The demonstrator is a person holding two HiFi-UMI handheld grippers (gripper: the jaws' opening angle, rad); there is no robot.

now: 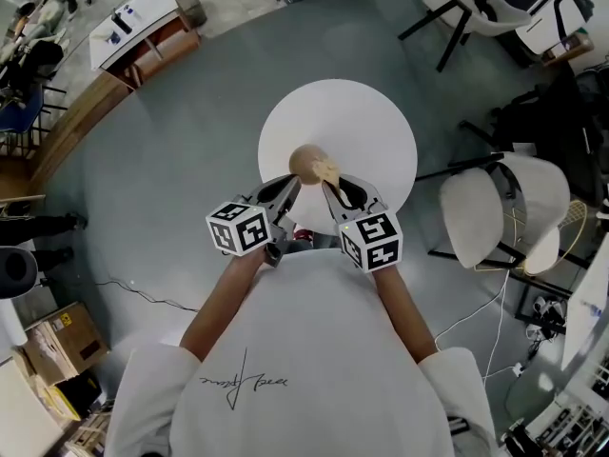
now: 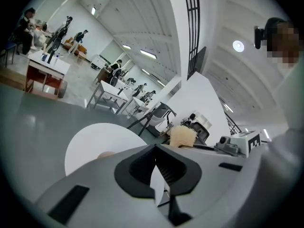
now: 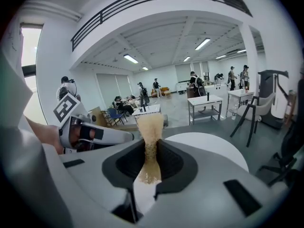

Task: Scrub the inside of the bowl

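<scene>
A round white table (image 1: 371, 122) stands in front of me. On it a small tan bowl (image 1: 304, 161) sits near the front edge; in the left gripper view only its top (image 2: 105, 154) peeks over the gripper body. My right gripper (image 1: 329, 187) is shut on a tan fibrous scrubber (image 3: 150, 127), whose head (image 1: 327, 171) pokes out beside the bowl. My left gripper (image 1: 290, 185) is just left of the bowl. Its jaws (image 2: 156, 167) are shut with nothing showing between them. The two grippers point at each other over the bowl.
A white chair (image 1: 504, 208) stands right of the table and dark chairs (image 1: 457, 17) behind it. A cable (image 1: 143, 298) lies on the grey floor at the left. A wooden desk (image 1: 143, 31) and cardboard boxes (image 1: 57, 341) are further left.
</scene>
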